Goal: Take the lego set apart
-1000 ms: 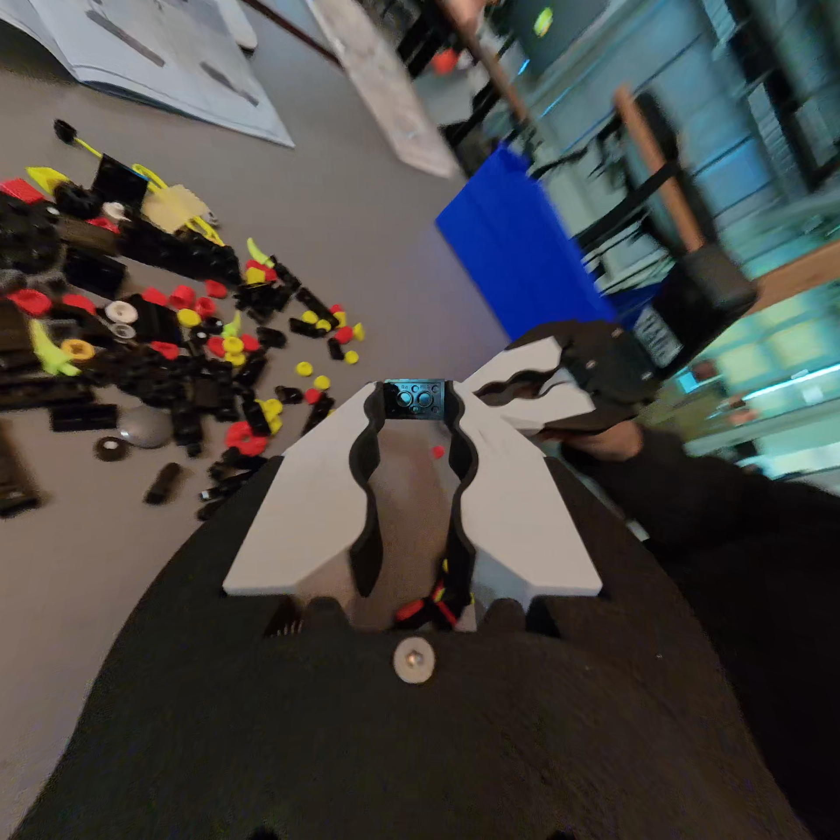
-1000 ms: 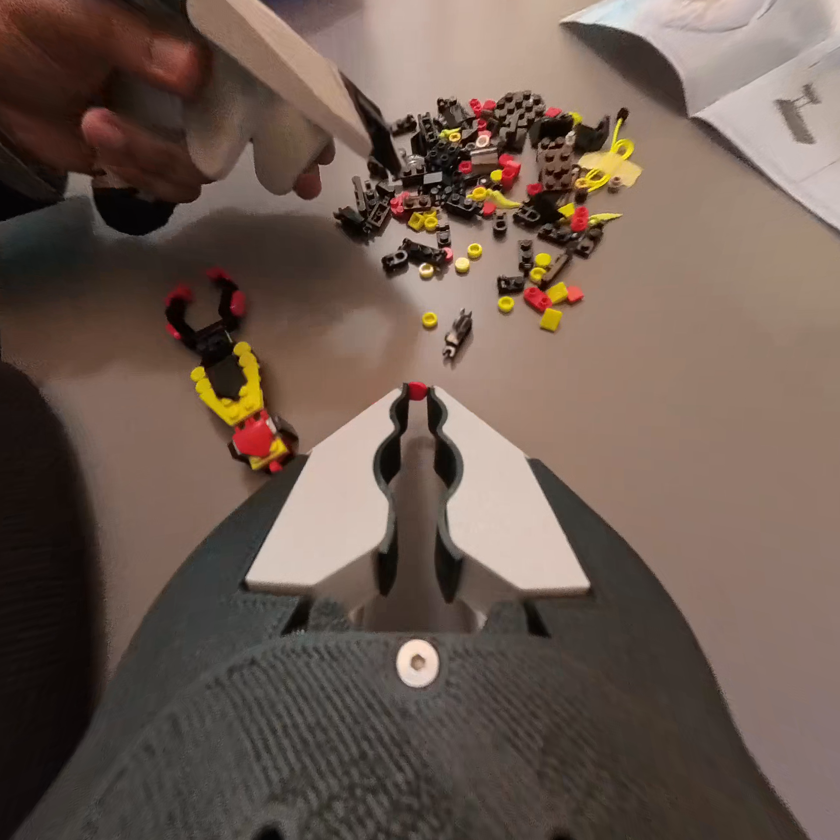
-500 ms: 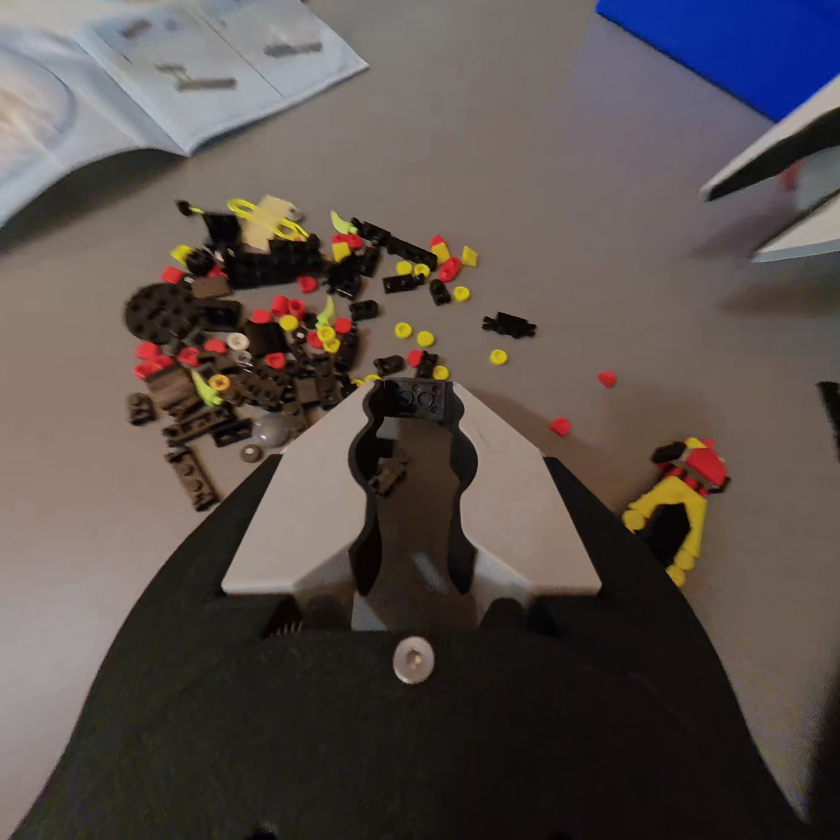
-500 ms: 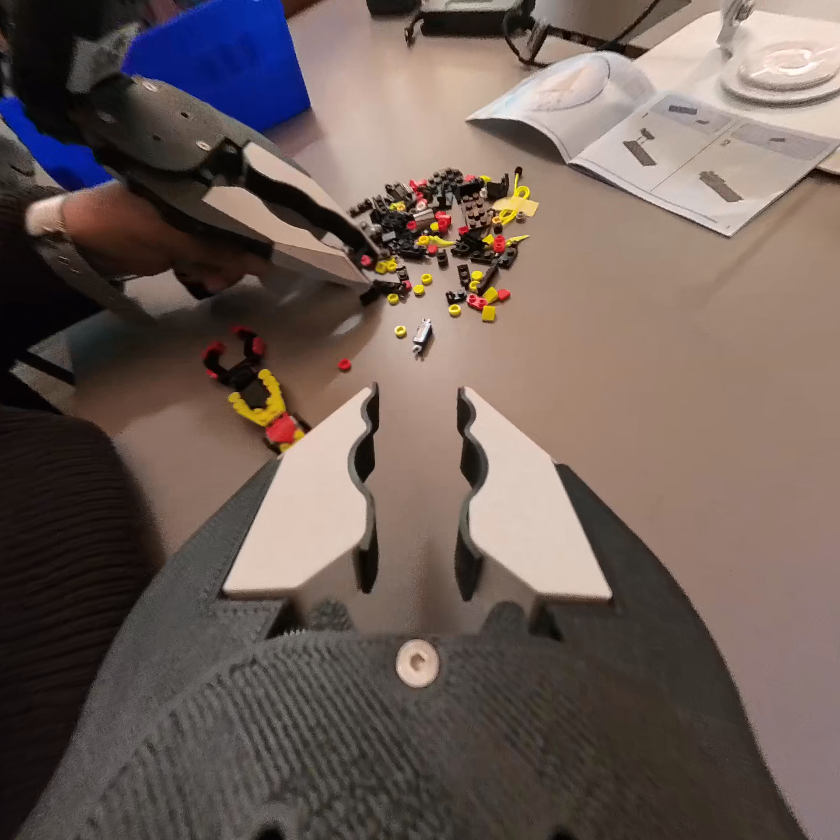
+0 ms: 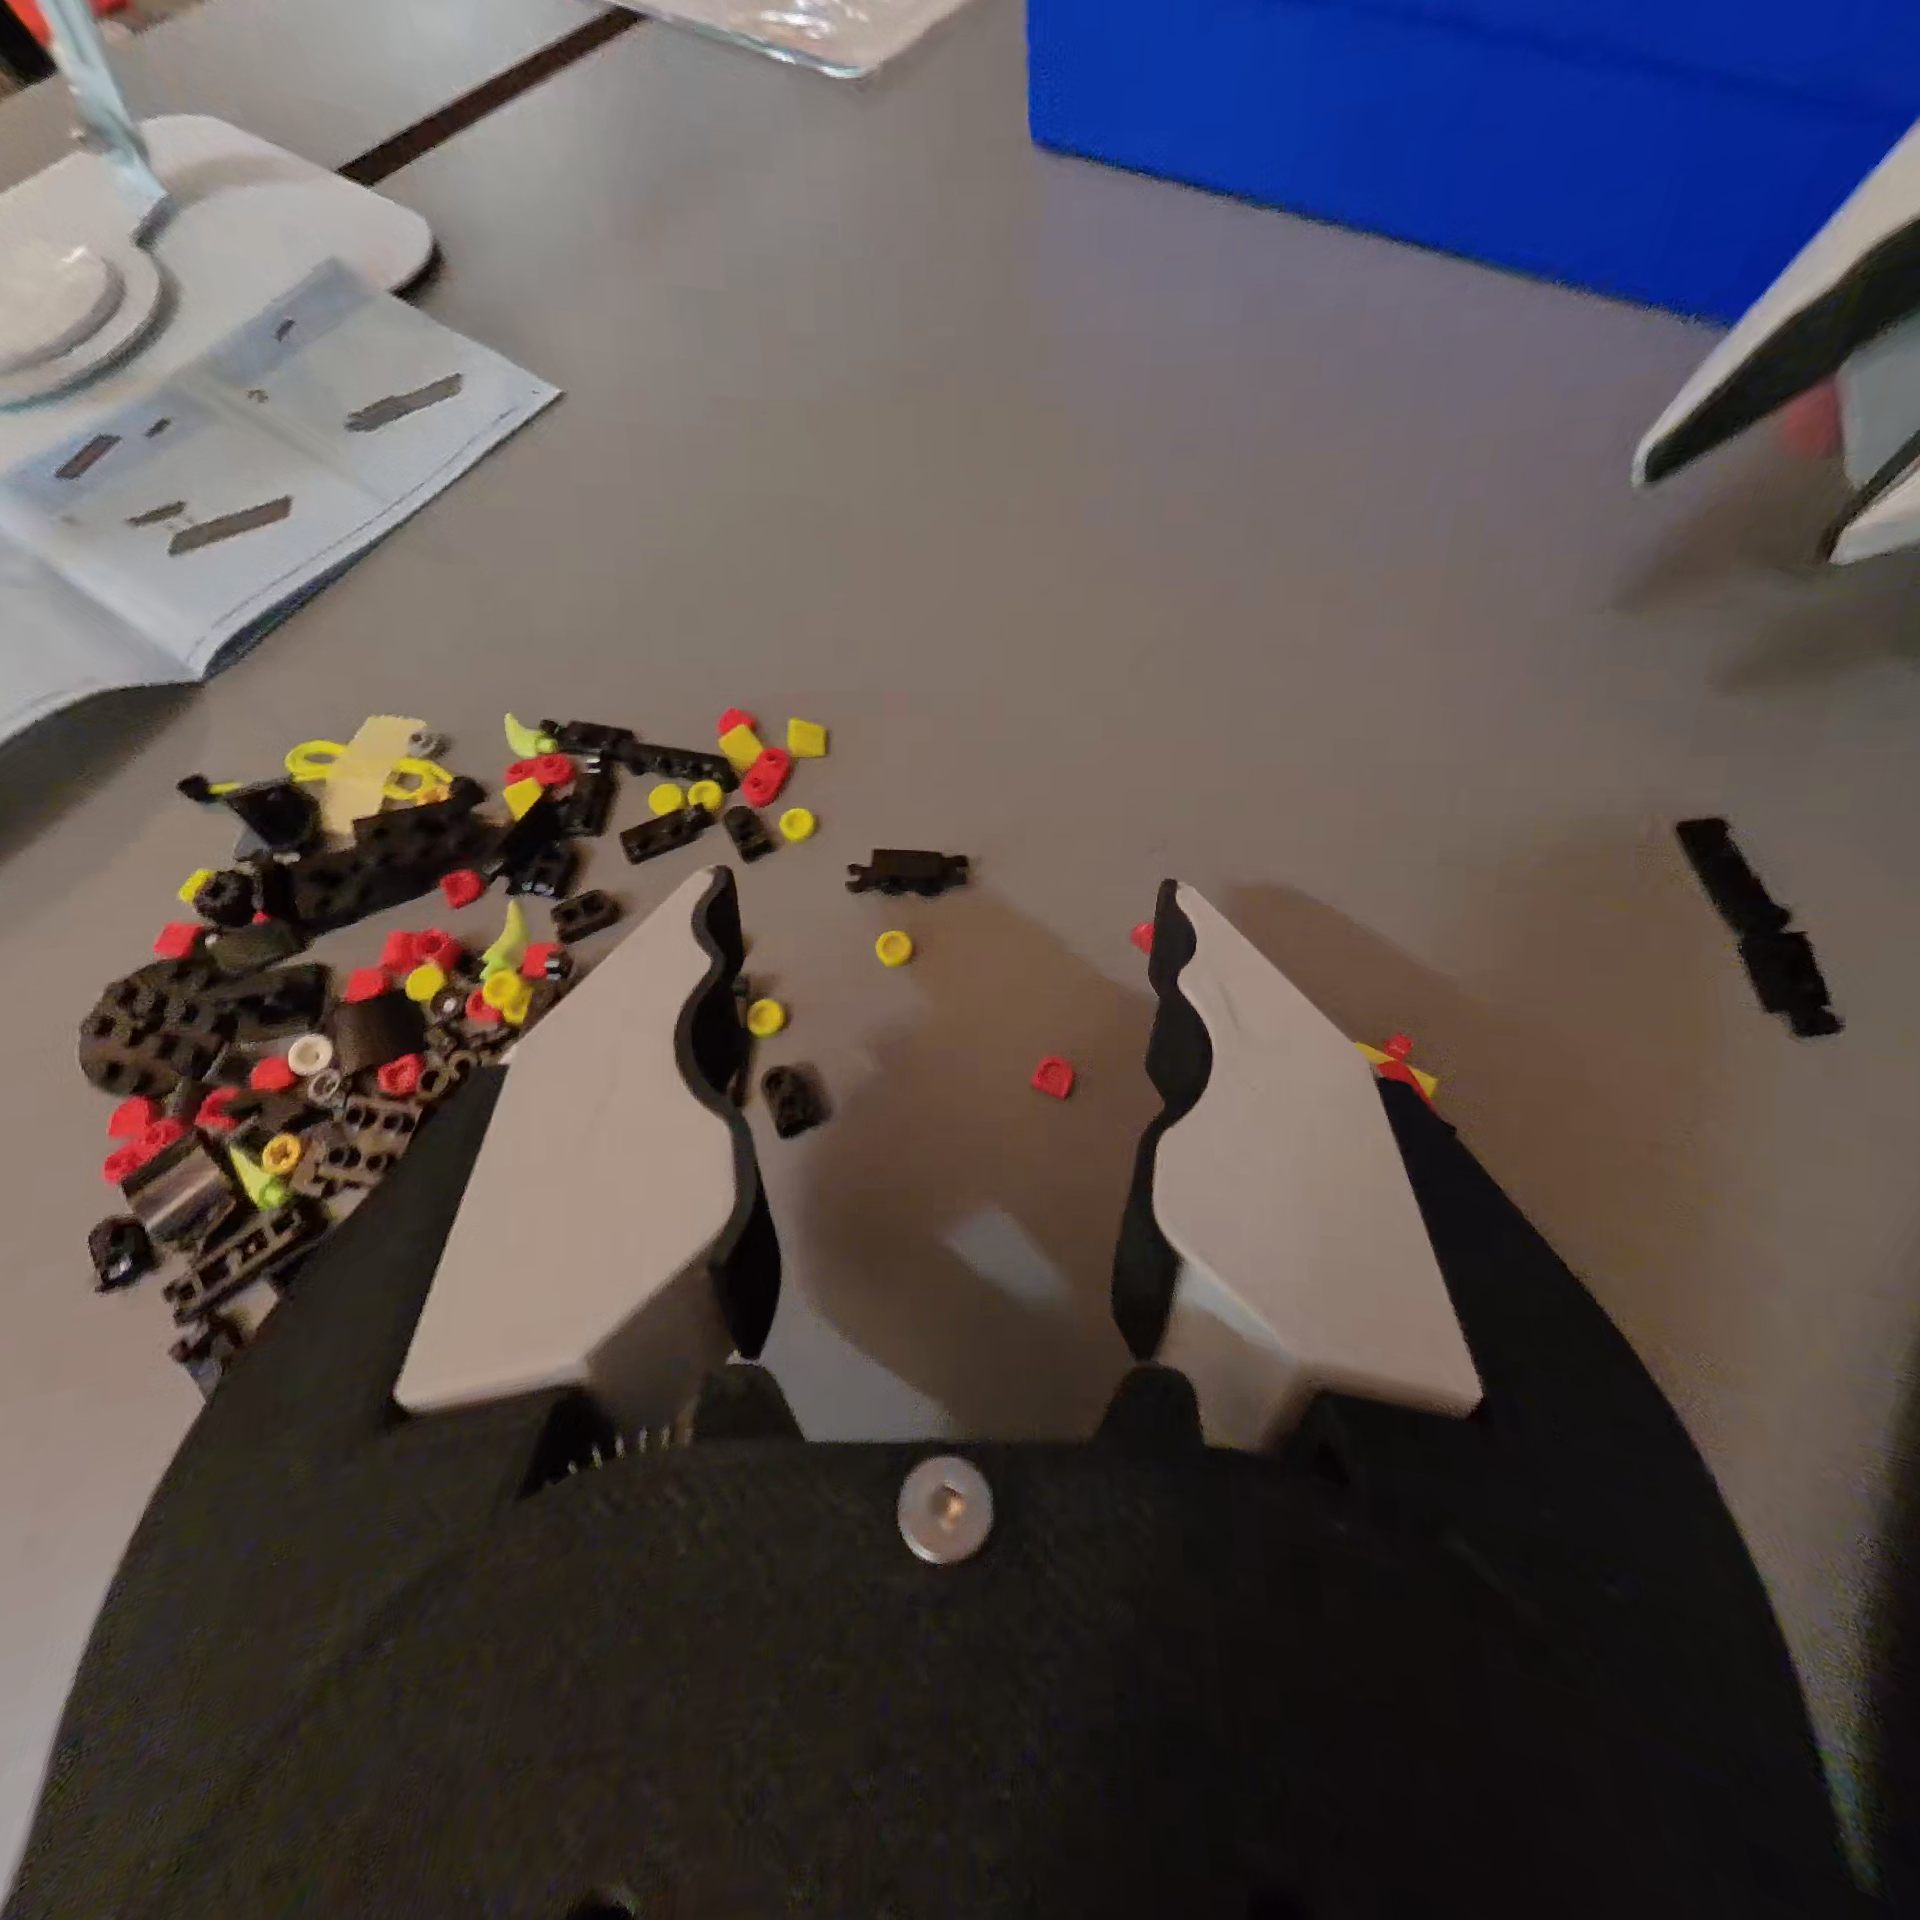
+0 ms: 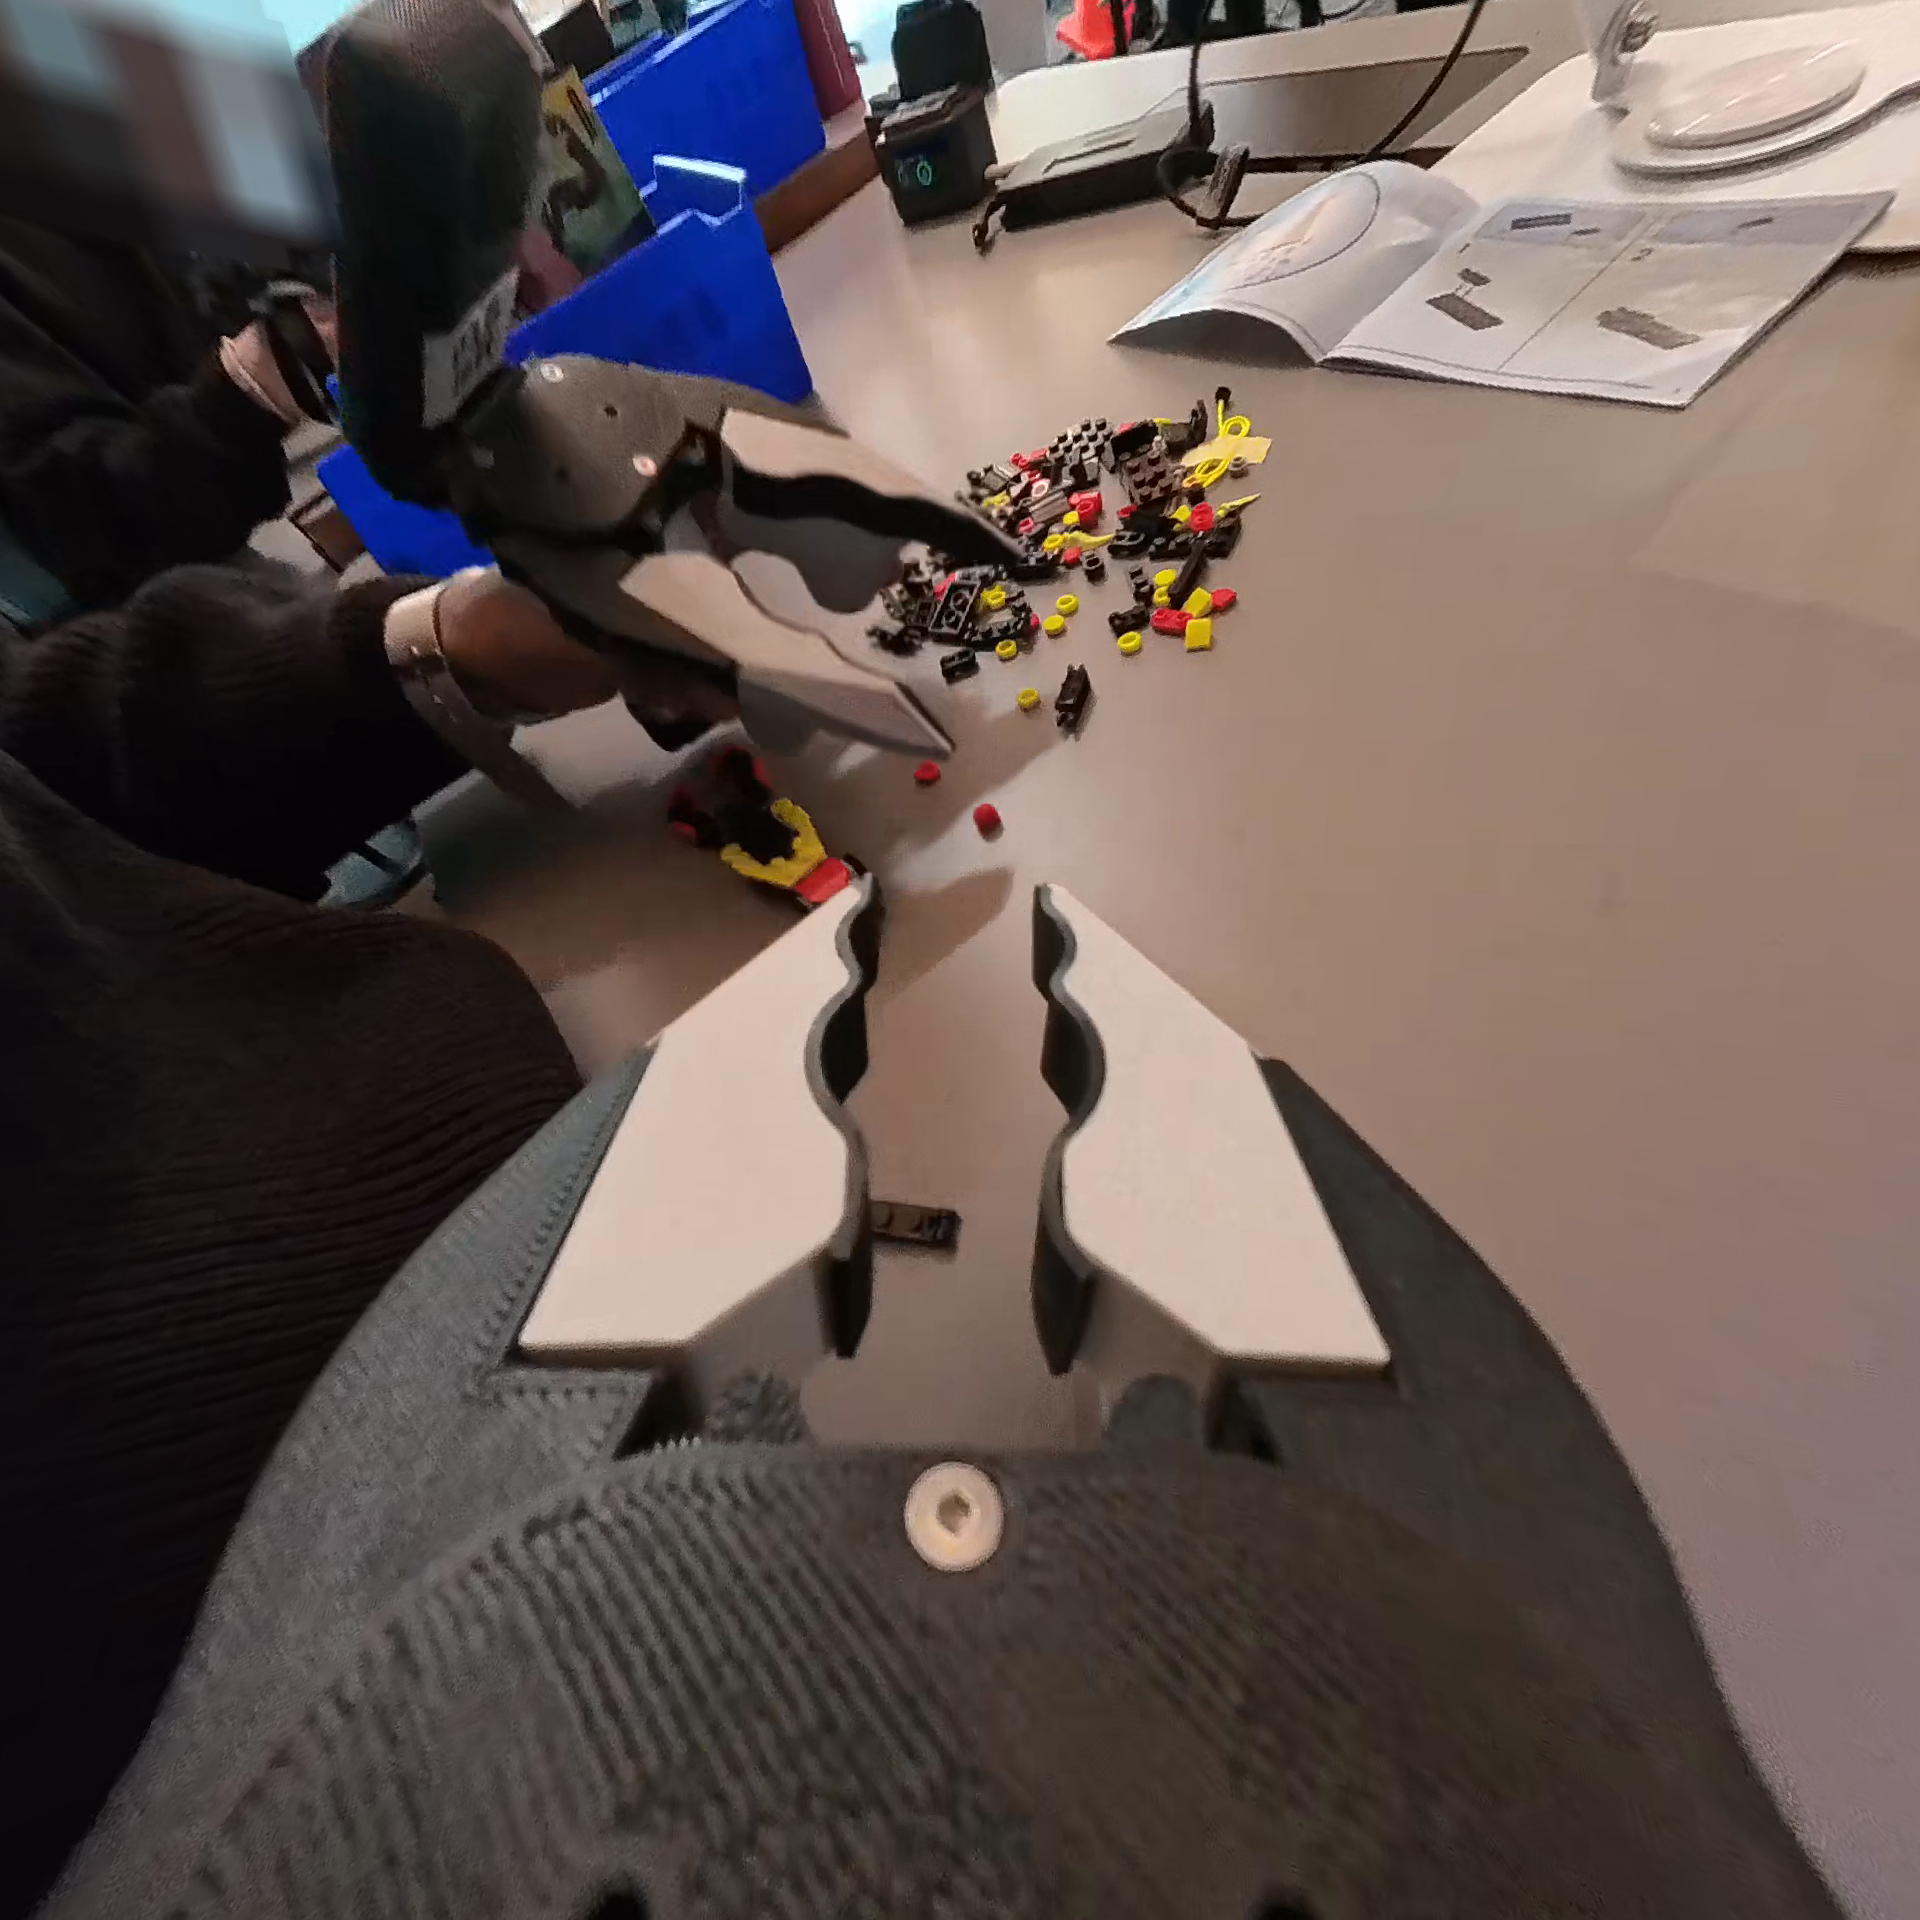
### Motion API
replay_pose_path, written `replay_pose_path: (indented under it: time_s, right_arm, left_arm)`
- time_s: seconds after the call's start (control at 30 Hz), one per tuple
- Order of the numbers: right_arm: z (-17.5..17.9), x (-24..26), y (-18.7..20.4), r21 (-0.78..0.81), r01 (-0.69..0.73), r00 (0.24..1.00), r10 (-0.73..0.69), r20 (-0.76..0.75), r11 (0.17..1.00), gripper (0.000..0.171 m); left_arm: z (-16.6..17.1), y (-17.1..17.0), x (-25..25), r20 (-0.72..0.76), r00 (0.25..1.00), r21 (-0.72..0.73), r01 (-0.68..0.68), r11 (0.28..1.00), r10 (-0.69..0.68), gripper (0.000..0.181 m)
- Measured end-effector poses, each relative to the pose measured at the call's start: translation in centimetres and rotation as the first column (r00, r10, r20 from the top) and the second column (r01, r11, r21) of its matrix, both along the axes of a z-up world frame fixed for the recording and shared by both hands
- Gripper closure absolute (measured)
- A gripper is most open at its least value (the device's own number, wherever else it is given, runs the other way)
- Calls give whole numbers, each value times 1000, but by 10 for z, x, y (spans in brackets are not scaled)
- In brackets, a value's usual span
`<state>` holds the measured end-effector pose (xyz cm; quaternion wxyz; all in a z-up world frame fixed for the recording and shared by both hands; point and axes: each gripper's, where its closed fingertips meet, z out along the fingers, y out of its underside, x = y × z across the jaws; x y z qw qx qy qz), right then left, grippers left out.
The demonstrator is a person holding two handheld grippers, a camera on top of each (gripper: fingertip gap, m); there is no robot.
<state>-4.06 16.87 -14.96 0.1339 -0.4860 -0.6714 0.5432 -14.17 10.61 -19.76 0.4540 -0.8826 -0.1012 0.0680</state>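
My left gripper (image 5: 943, 904) is open wide and empty, low over the grey table beside the pile of loose black, red and yellow lego pieces (image 5: 364, 987). It also shows in the right wrist view (image 6: 977, 649), open, its fingers at the pile (image 6: 1112, 540). The remaining yellow, red and black lego assembly (image 6: 769, 831) lies just below it; in the left wrist view only a corner (image 5: 1403, 1070) shows behind my right finger. My right gripper (image 6: 956, 899) is open and empty, short of the assembly. Two small red studs (image 6: 987, 818) lie between the grippers.
An open instruction booklet (image 6: 1558, 291) lies beyond the pile. Blue bins (image 6: 675, 301) stand at the far left. A black strip piece (image 5: 1756, 925) lies apart on the right. A white lamp base (image 5: 208, 229) sits by the booklet. A person's dark sleeve (image 6: 208, 1039) fills the left.
My right gripper opened and let go of a red stud, then drew back. My left gripper swung down to the pile and opened wide; the black brick has left its fingers.
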Motion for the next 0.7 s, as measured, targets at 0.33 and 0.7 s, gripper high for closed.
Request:
replay_pose_path:
  time_s: [0.33,0.7]
  right_arm:
    - [1,2,-6,-52,-29,999,30,14,998,143]
    - [-1,1,-3,-70,-24,999,26,26,997,144]
  left_arm:
    - [-12,-14,-42,-298,943,-163,-201,966,146,141]
    - [16,-3,16,-54,988,70,149,986,-145,151]
